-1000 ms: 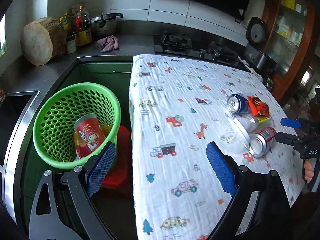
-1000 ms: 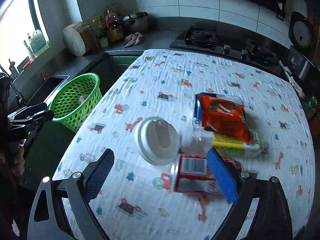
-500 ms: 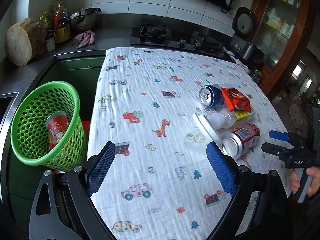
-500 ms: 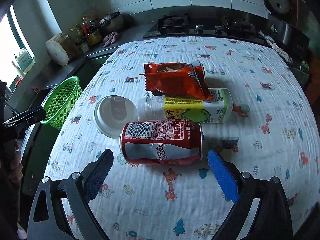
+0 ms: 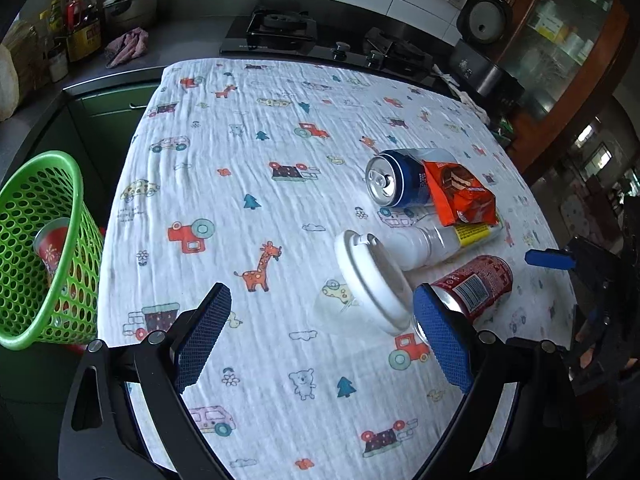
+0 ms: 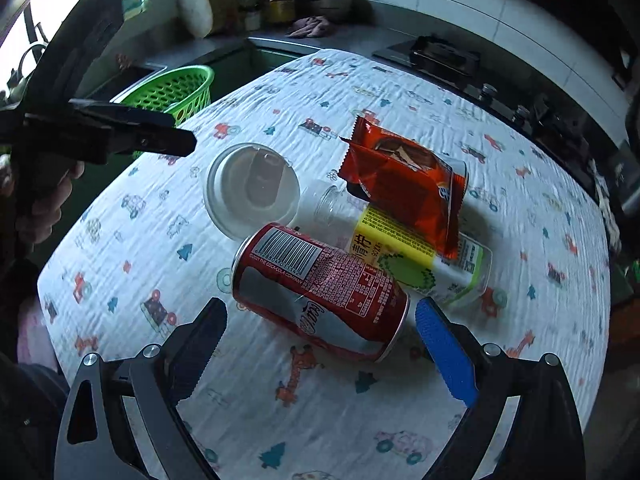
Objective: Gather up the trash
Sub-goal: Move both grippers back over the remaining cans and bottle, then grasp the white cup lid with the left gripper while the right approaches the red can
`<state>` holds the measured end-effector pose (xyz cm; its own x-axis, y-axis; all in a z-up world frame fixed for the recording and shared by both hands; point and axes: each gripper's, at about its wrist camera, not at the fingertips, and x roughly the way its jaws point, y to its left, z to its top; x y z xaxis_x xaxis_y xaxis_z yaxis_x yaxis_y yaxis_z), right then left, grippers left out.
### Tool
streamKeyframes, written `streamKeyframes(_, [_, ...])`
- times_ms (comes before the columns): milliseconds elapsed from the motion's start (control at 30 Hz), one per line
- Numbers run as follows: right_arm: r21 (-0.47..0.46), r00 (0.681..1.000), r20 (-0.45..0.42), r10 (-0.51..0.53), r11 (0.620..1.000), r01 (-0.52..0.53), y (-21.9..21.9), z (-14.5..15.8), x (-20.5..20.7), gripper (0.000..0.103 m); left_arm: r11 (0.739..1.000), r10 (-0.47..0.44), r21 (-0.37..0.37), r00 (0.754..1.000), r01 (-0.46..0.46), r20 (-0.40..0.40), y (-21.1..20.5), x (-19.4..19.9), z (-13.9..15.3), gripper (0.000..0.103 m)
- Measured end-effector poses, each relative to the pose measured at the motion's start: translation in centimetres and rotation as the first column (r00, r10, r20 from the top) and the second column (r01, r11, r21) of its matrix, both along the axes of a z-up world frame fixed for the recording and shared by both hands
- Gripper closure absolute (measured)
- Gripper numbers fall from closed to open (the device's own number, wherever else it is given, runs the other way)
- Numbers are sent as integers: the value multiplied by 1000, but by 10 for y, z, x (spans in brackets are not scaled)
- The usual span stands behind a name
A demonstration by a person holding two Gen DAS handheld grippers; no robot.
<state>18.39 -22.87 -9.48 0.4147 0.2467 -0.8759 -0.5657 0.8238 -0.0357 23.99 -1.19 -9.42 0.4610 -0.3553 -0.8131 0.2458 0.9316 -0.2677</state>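
Right wrist view: right tool (image 6: 320, 340), jaws spread wide, nothing between them, hovering over the bench (image 6: 280, 400) with its printed cloth.
- Red cola can (image 6: 320, 292): on its side, dented, just ahead of the tool, lying across the gap between the pads.
- Clear cup with white lid (image 6: 251, 195): on its side beyond the can, ahead and left; its rim is touching or nearly touching the can's end.
- Clear bottle with yellow-green label (image 6: 420, 264): on its side, ahead and right, against the can's far flank.
- Orange snack wrapper (image 6: 404, 184): draped over the bottle, farther ahead.
- Green basket (image 6: 176, 88): far ahead left, past the bench edge.

Left wrist view: left tool (image 5: 320, 340), jaws also wide apart, holding nothing.
- Lidded cup (image 5: 374, 284): just ahead, toward the right pad.
- Cola can (image 5: 476, 286): directly behind the right pad's tip.
- Blue can (image 5: 400, 182): farther ahead right, on its side, wrapper (image 5: 460, 194) leaning on it.
- Basket (image 5: 36, 248): far left, off the bench, a red printed cup (image 5: 54, 246) inside.
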Motion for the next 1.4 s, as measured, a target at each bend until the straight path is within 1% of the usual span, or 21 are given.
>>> streamKeyframes(100, [-50,997,-1,77,996,-77,3,-4,6,11,1000,-8,-11,1000,8,-29,-11,8,-7,12])
streamKeyframes(233, [-65,991,-13,131,989,-131,4,-7,14,11,999,-9,-43,996,5,-86,-22,22,-19,14])
streamKeyframes(300, [-65,989,-21,149,987,-150,6,-8,17,11,998,-18,-61,994,11,-108,-28,26,-25,20])
streamKeyframes(367, [-68,984,-30,175,982,-176,9,-8,18,11,996,-37,-91,990,25,-135,-35,30,-31,33])
streamKeyframes(433, [-83,979,-37,202,975,-205,13,-11,19,11,995,-43,-94,988,29,-151,-40,33,-36,39])
streamKeyframes(500, [-100,973,-47,228,968,-231,17,-14,19,11,993,-56,-109,985,39,-161,-41,35,-40,52])
streamKeyframes(533, [-111,970,-47,240,964,-243,19,-16,19,11,992,-60,-115,984,41,-167,-41,36,-42,62])
streamKeyframes(567, [-115,967,-52,251,960,-255,20,-17,19,11,992,-62,-117,984,42,-170,-41,37,-43,67])
streamKeyframes(600, [-118,963,-58,262,956,-267,22,-18,20,11,992,-62,-120,984,43,-167,-40,37,-42,68])
streamKeyframes(667, [-128,958,-62,280,950,-286,25,-21,22,11,989,-69,-144,984,45,-166,-37,37,-41,74])
streamKeyframes(733, [-137,952,-70,297,943,-304,29,-24,24,11,986,-79,-161,984,53,-159,-34,36,-39,78])
streamKeyframes(867, [-159,937,-89,339,923,-350,38,-33,26,11,985,-87,-157,986,65,-141,-26,33,-35,84])
streamKeyframes(1033, [-206,915,-117,386,892,-403,49,-47,29,11,976,-83,-209,987,54,-135,-11,32,-30,87])
streamKeyframes(1167, [-239,906,-146,397,875,-421,53,-61,31,11,971,-81,-233,989,50,-125,-1,30,-26,88])
streamKeyframes(1233, [-275,903,-137,407,860,-430,54,-66,30,16,971,-80,-235,991,52,-111,3,29,-22,88])
streamKeyframes(1267, [-286,901,-137,412,854,-434,55,-68,29,20,970,-82,-236,991,54,-107,5,28,-20,88])
streamKeyframes(1400, [-274,906,-145,397,864,-423,54,-65,28,21,968,-86,-243,992,62,-88,12,26,-11,88])
